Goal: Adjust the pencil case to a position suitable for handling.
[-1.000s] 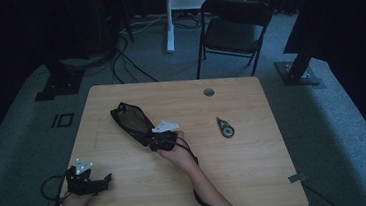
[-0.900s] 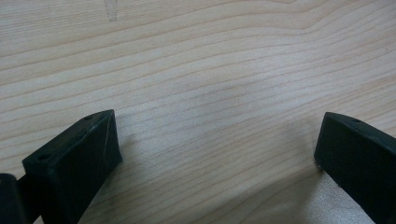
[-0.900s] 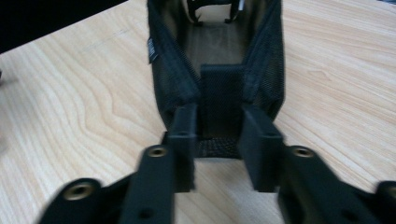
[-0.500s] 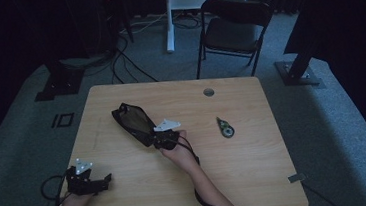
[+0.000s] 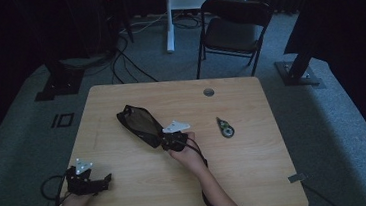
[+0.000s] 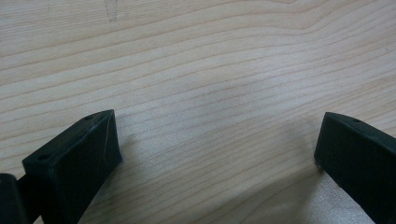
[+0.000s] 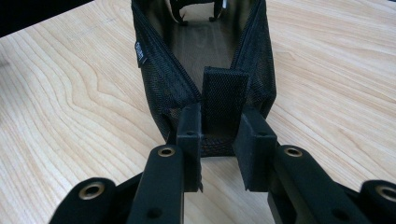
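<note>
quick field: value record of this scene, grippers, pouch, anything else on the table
surface: wooden table
right gripper: shut on the end tab of the black mesh pouch
pouch state: open, lying left of table centre
left gripper: open over bare wood, near left corner of the table
other item: small correction tape dispenser, right of the pouch, untouched
background: folding chair beyond the far edge

The high view is dim and murky; darkness surrounds the pale rectangular wooden table point(image 5: 238, 178). Both gripper views are brighter and evenly lit, with soft shadows and slight blur on that table.
</note>
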The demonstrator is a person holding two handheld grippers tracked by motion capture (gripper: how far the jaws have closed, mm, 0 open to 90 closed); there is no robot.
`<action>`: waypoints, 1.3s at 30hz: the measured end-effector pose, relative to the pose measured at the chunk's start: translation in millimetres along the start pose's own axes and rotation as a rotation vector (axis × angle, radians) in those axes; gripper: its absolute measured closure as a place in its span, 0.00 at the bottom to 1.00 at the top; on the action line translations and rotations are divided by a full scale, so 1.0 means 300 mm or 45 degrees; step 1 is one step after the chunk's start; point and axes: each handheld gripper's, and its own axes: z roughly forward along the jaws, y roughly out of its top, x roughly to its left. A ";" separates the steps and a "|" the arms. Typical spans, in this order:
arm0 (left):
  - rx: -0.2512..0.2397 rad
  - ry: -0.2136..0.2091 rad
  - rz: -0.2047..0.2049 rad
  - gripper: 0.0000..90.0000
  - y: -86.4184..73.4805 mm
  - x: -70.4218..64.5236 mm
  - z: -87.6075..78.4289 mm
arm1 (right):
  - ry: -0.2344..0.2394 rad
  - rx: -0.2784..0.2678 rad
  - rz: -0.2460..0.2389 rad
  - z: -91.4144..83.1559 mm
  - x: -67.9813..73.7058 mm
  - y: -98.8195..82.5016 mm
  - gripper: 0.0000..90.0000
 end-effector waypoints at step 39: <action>0.001 0.000 0.002 0.00 0.000 0.000 0.000 | -0.128 0.006 0.031 -0.272 -0.153 -0.170 0.81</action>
